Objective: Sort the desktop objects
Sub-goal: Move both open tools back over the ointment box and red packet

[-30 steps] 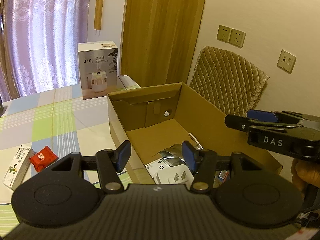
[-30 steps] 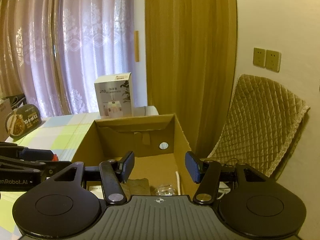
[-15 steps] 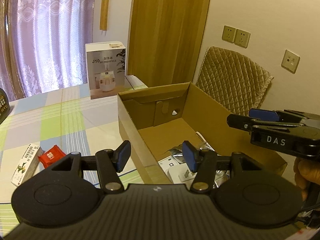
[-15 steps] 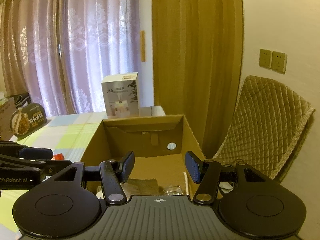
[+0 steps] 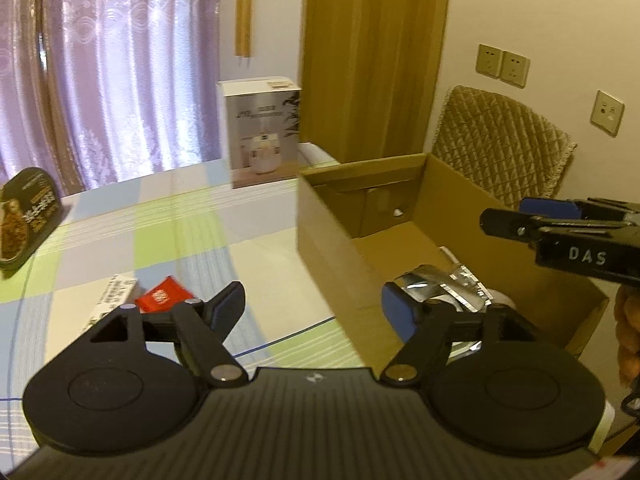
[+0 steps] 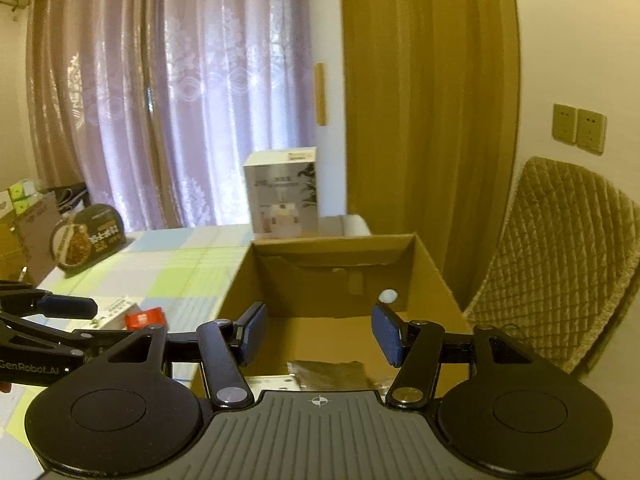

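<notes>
An open cardboard box (image 5: 332, 248) (image 6: 428, 268) sits at the table's right side, holding a crinkled silver foil packet (image 5: 444, 282) (image 6: 326, 374) and white items. My left gripper (image 5: 314, 308) hovers open and empty over the box's near left wall. A red packet (image 5: 162, 298) (image 6: 145, 318) and a long white carton (image 5: 114, 294) (image 6: 116, 310) lie on the checked tablecloth just left of it. My right gripper (image 6: 318, 334) is open and empty above the box's near end; it appears in the left wrist view as a black arm (image 5: 560, 236).
A white humidifier box (image 5: 262, 132) (image 6: 282, 192) stands at the table's far edge. A dark oval food pack (image 5: 24, 218) (image 6: 86, 242) leans at far left. A quilted chair (image 5: 500, 144) (image 6: 560, 264) stands right of the box. A person's hand (image 5: 628, 320) shows at right.
The left gripper has swung left and back, so the red packet, white carton and oval pack have come into view. The right gripper has pulled back slightly. Both remain open.
</notes>
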Tool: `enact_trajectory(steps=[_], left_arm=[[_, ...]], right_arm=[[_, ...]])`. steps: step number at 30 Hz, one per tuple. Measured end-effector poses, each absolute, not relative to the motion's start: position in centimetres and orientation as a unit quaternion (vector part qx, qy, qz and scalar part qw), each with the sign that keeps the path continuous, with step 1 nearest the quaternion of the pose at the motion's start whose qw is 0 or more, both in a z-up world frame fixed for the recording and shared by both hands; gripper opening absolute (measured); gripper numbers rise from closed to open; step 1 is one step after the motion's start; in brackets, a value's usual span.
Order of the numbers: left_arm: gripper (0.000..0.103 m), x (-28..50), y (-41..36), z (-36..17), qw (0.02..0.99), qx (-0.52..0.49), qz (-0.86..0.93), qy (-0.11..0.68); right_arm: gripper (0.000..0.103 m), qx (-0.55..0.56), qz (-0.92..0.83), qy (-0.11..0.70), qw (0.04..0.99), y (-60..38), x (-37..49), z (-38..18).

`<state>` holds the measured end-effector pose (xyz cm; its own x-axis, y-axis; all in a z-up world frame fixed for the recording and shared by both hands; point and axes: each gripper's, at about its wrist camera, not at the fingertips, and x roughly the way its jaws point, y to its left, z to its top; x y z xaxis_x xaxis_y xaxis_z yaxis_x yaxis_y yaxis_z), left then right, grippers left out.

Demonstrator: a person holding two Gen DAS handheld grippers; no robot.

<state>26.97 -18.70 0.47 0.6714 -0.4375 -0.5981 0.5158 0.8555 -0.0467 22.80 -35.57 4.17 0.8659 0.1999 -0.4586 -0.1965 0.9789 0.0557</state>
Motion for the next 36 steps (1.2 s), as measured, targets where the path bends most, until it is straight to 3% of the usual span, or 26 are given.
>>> enact_trajectory(steps=[5, 10, 13, 19, 36], left_arm=[[0.082, 27.0, -16.0, 0.3, 0.916, 0.065, -0.240, 0.315], [0.095, 26.7, -13.1, -0.1, 0.920, 0.074, -0.215, 0.319], [0.099, 26.3, -11.0, -0.4, 0.926, 0.083, -0.196, 0.312], [0.101, 26.1, -5.9, -1.3, 0.929, 0.085, -0.147, 0.329], [0.101, 27.2, 2.5, -2.4, 0.934, 0.047, -0.095, 0.341]], right_arm=[[0.069, 0.002, 0.122, 0.230, 0.966, -33.8, 22.6, 4.3], [0.089, 0.007, 0.151, 0.224, 0.963, -31.5, 22.4, 4.4], [0.094, 0.005, 0.171, 0.222, 0.960, -29.9, 22.3, 4.4], [0.101, -0.005, 0.215, 0.219, 0.952, -25.9, 22.0, 4.3], [0.101, -0.023, 0.278, 0.255, 0.926, -17.6, 23.3, 1.8]])
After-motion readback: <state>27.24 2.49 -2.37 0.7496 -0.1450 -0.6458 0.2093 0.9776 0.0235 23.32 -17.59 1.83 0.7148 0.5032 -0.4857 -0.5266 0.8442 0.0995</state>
